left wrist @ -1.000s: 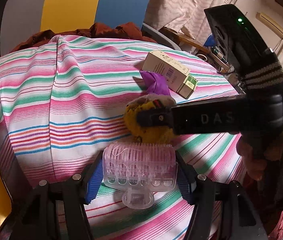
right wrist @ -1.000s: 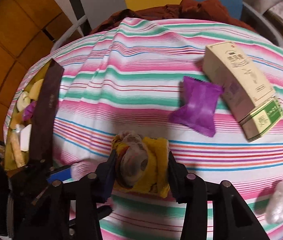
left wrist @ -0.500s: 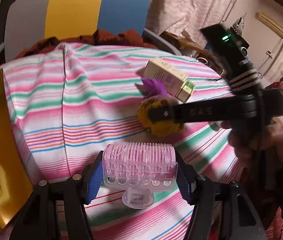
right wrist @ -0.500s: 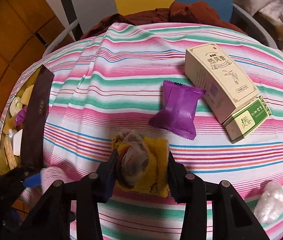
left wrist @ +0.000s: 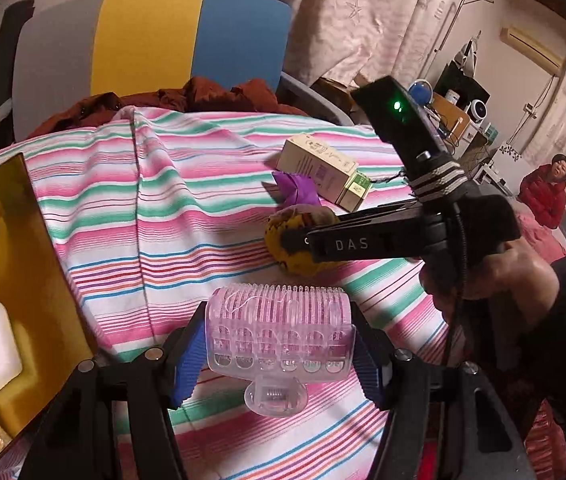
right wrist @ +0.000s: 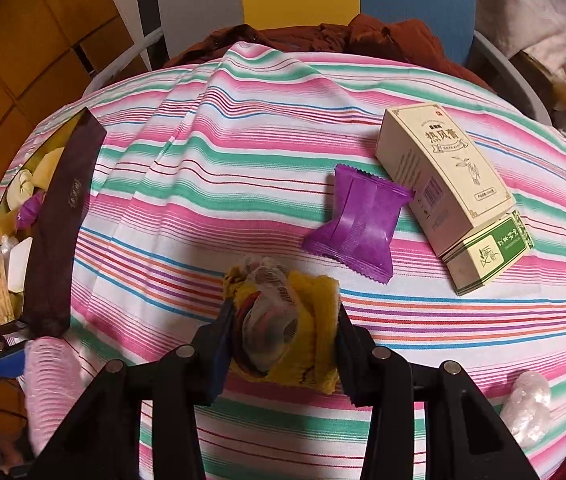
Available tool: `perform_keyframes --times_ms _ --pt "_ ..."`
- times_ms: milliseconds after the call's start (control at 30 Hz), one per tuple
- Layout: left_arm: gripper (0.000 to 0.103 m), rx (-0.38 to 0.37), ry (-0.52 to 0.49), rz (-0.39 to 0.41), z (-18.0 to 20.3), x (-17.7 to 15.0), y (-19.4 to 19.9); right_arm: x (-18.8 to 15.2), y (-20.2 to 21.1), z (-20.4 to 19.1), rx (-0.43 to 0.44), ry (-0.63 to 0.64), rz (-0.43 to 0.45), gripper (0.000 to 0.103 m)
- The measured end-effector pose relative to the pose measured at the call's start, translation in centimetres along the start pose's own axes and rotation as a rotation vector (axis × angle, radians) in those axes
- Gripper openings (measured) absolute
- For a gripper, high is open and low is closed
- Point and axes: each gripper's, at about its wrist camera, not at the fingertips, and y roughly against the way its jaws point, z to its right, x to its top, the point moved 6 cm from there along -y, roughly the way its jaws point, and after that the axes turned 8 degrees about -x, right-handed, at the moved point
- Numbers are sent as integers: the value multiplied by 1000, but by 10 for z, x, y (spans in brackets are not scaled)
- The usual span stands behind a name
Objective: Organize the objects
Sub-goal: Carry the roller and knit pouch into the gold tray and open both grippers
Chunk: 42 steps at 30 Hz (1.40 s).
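Note:
My left gripper (left wrist: 279,350) is shut on a pink plastic hair roller (left wrist: 279,332), held above the striped cloth near its front edge. The same roller (right wrist: 49,380) shows blurred at the lower left of the right wrist view. My right gripper (right wrist: 283,334) is shut on a yellow cloth bundle (right wrist: 315,320) with a crumpled printed wrapper in it. In the left wrist view that bundle (left wrist: 295,262) hangs at the tip of the right gripper (left wrist: 295,236), held by a hand. A gold-lined box (left wrist: 27,264) with several small items stands at the left.
A purple snack packet (right wrist: 363,220) and a cream carton (right wrist: 443,176) on a green-ended carton (right wrist: 491,252) lie at the right of the cloth (right wrist: 243,160). A crumpled clear wrapper (right wrist: 529,404) lies front right. A chair (left wrist: 143,40) with brown clothing stands behind. A person in red sits far right.
Both grippers have risen and drawn back from the cloth with their loads. The left one has shifted left, so more of the gold box shows.

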Motion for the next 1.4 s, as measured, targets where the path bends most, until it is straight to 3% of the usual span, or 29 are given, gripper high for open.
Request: perform_keyframes --times_ms 333,633,1033,1400 --pt "65 28 52 76 -17 9 40 6 14 6 -8 -34 61 44" --pt "65 96 140 139 -58 7 78 14 28 2 1 -60 84 44" --pt "65 214 244 239 -113 -6 135 30 64 -69 86 1 170 44" --pt "65 330 399 333 -179 -28 193 47 94 -175 258 123 226 45"
